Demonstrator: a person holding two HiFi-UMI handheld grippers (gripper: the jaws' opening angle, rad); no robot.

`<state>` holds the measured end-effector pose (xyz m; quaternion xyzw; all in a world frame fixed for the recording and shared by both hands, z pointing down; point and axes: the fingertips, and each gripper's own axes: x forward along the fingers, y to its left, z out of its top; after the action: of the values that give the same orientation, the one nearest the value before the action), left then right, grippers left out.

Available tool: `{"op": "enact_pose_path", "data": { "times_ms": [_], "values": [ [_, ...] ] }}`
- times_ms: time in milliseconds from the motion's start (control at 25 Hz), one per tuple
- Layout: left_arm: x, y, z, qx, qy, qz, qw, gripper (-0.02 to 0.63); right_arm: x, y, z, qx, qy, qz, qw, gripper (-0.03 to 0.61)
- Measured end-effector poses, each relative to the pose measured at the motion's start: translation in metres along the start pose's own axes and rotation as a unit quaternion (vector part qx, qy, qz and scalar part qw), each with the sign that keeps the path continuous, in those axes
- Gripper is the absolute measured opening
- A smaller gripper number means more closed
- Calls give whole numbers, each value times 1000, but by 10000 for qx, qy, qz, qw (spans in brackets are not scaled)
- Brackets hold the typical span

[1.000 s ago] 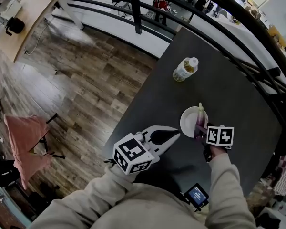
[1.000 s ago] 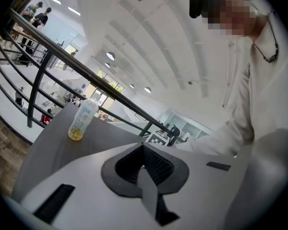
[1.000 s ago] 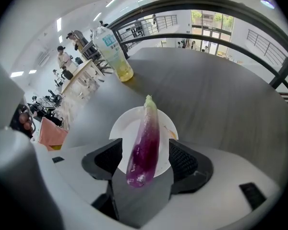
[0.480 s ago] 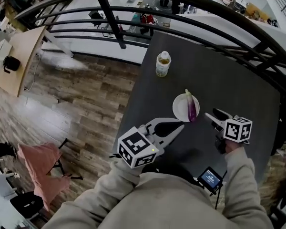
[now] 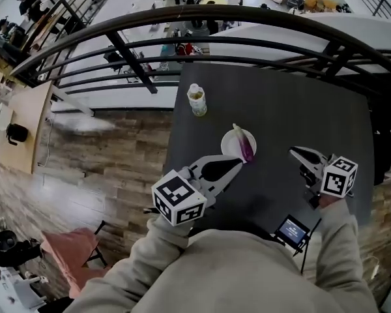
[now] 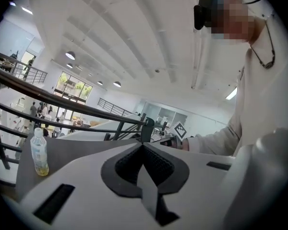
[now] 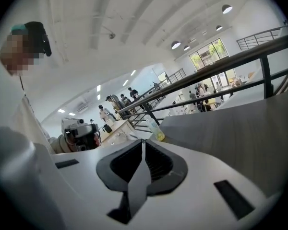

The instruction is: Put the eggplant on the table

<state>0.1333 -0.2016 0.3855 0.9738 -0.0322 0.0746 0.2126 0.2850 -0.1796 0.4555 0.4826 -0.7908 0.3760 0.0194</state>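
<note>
Long purple eggplant (image 5: 246, 146) is lying on small white round plate (image 5: 229, 144). Left tool (image 5: 240, 163) is hovering closed, empty. Right tool (image 5: 292, 151) has just been closing its jaws, nothing between them.

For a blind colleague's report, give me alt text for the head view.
A purple eggplant lies on a white plate on a dark table, a bottle beyond it. The left gripper, shut, points at the plate; the right gripper, whose jaws have just closed on nothing, is off to the right.

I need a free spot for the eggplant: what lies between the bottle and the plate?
Nothing: the head view shows only bare table between bottle and plate; the eggplant lies on the plate.
</note>
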Motion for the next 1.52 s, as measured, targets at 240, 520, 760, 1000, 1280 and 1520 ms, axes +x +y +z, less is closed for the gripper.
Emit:
{"op": "enact_pose_path", "data": {
  "times_ms": [240,520,760,1000,1280,1520],
  "values": [
    [10,-17,18,225,28,-233,9995,5,-22,35,26,-463,-319,235,9981,23],
    [23,-31,32,418,67,-410,9983,5,-40,56,49,-697,-738,402,9940,20],
    [24,-46,61,686,-58,-547,9961,5,-51,94,68,-1189,-870,557,9875,17],
    [26,-65,93,782,-372,-726,9936,5,-68,141,89,-1457,-1131,827,9793,15],
    [27,-85,114,912,-641,-965,9891,5,-67,175,102,-1803,-1182,887,9724,15],
    [25,-72,109,886,-557,-736,9918,5,-65,175,103,-1767,-1112,861,9742,14]
  ]
}}
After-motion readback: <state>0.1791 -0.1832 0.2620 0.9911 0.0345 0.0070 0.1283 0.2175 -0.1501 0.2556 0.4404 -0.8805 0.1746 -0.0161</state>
